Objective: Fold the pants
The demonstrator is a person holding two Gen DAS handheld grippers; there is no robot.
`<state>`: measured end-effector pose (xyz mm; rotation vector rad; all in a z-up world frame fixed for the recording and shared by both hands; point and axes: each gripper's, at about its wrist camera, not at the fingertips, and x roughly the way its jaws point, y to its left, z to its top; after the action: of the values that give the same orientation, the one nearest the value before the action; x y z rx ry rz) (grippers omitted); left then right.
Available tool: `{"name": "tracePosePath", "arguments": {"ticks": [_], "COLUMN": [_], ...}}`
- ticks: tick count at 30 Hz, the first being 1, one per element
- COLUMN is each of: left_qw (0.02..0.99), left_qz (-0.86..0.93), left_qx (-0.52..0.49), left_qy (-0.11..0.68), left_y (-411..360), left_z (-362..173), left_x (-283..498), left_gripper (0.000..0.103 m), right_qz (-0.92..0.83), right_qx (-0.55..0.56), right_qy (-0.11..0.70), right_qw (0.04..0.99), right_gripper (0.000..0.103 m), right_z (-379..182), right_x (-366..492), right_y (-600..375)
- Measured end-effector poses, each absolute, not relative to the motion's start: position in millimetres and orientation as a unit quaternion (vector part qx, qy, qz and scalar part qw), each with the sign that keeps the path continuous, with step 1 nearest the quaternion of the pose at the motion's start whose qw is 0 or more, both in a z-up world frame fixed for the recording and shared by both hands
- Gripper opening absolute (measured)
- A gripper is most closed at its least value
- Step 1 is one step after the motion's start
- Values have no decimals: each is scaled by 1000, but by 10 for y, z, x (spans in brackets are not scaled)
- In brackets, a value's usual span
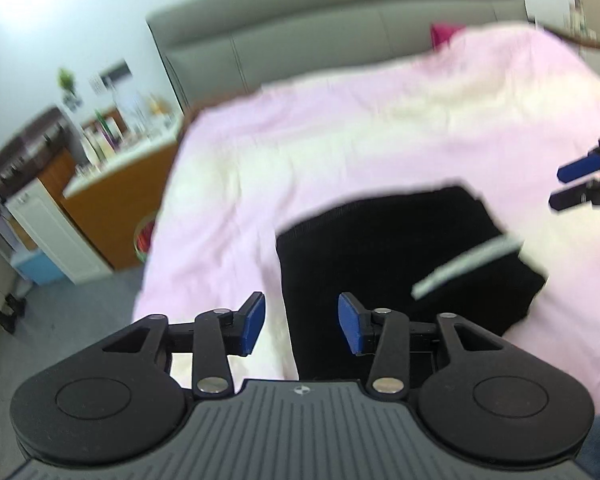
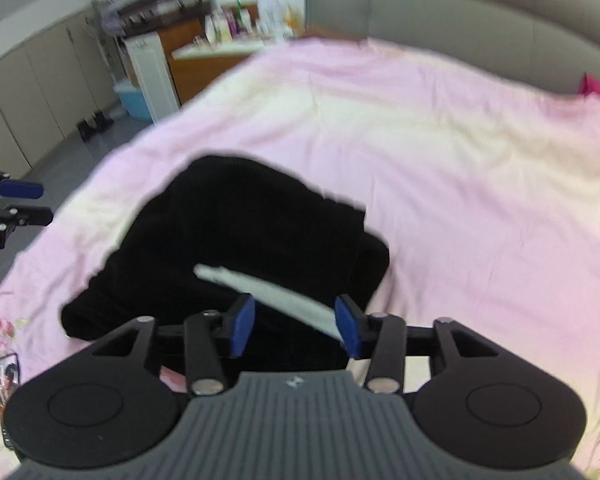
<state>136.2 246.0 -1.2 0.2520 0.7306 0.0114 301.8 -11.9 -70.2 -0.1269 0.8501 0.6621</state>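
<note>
Black pants (image 1: 400, 264) with a white side stripe (image 1: 466, 268) lie folded in a compact bundle on a pink bedspread (image 1: 340, 140). My left gripper (image 1: 302, 324) is open and empty, held above the near left edge of the pants. My right gripper (image 2: 296, 326) is open and empty, above the near end of the pants (image 2: 252, 236), over the white stripe (image 2: 268, 296). The right gripper also shows at the right edge of the left wrist view (image 1: 572, 186), and the left gripper at the left edge of the right wrist view (image 2: 24, 200). Both views are motion-blurred.
A grey padded headboard (image 1: 320, 20) runs behind the bed. A wooden counter with bottles (image 1: 120, 148) and a white cabinet (image 2: 152, 68) stand left of the bed. A phone (image 2: 8, 380) lies on the bedspread at near left. A magenta pillow (image 2: 596, 86) sits by the headboard.
</note>
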Motion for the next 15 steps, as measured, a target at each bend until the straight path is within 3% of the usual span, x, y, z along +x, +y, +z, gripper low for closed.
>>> {"name": "tracePosePath", "arguments": {"ticks": [4, 5, 10, 11, 15], "left_qw": [952, 956, 966, 967, 970], "left_qz": [22, 25, 50, 55, 69], "left_qx": [104, 107, 150, 148, 113], "left_qy": [286, 272, 204, 199, 203], "left_y": [2255, 2180, 1723, 1657, 1486], "left_z": [522, 609, 811, 815, 797], "left_x": [995, 906, 507, 465, 313], "left_gripper": [74, 82, 91, 92, 96], "right_qz": [320, 311, 333, 327, 301], "right_qx": [-48, -50, -42, -39, -32], "right_qy": [331, 309, 244, 237, 207], "right_qw": [887, 897, 910, 914, 930], "right_gripper": [77, 88, 93, 98, 98], "right_z": [-118, 19, 460, 505, 656], "right_x": [2636, 2505, 1877, 1761, 1294], "right_y": [-284, -315, -523, -573, -774]}}
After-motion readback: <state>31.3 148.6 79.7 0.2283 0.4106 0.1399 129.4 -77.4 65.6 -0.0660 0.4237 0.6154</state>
